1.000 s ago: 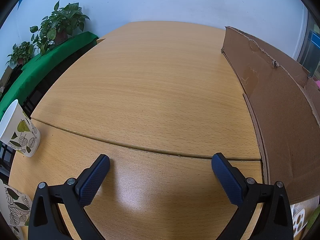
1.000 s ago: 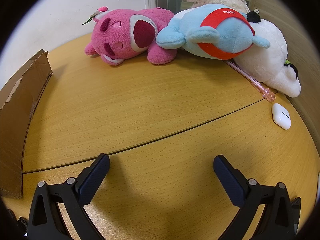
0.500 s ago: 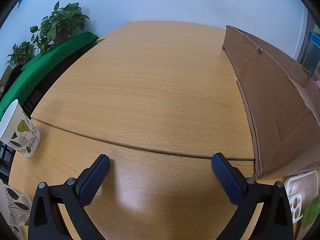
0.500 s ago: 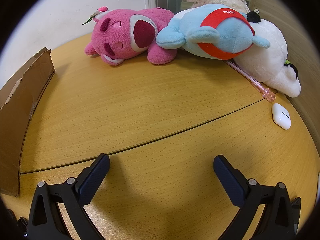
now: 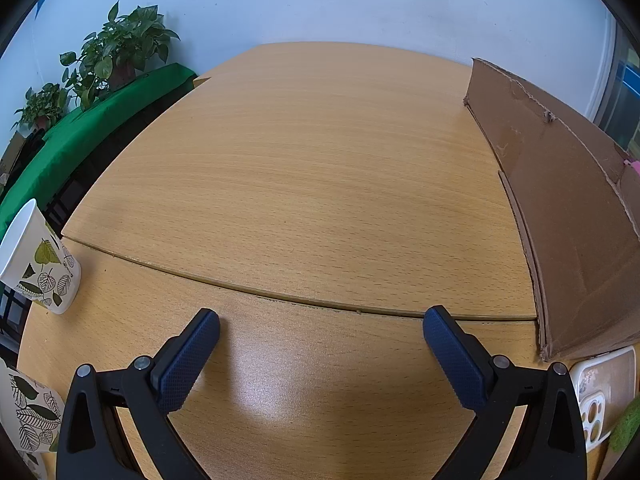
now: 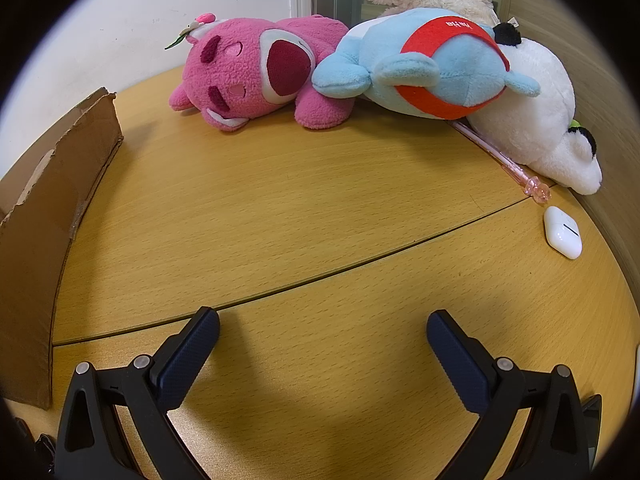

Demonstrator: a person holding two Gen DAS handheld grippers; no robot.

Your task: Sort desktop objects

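Note:
My left gripper (image 5: 322, 326) is open above bare wooden desk (image 5: 304, 184), nothing between its fingers. A brown cardboard box (image 5: 560, 216) stands to its right, with a clear phone case (image 5: 600, 396) below the box's near corner. My right gripper (image 6: 322, 326) is also open and empty over the desk. Far from it lie a pink plush bear (image 6: 256, 76), a blue and red plush (image 6: 424, 68) and a white plush (image 6: 544, 120). A pink pen (image 6: 504, 160) and a white earbud case (image 6: 562, 232) lie at the right. The cardboard box (image 6: 48, 208) shows at the left.
Two leaf-print paper cups (image 5: 38, 264) (image 5: 28, 412) stand at the desk's left edge. Potted plants (image 5: 116, 50) sit on a green-covered surface (image 5: 80, 136) beyond. A wall panel (image 6: 600, 80) borders the desk on the right. A dark object (image 6: 590, 416) pokes in at the lower right.
The cardboard box has slid away, farther back and to the right in the left view, uncovering the phone case. Both grippers stay still and open.

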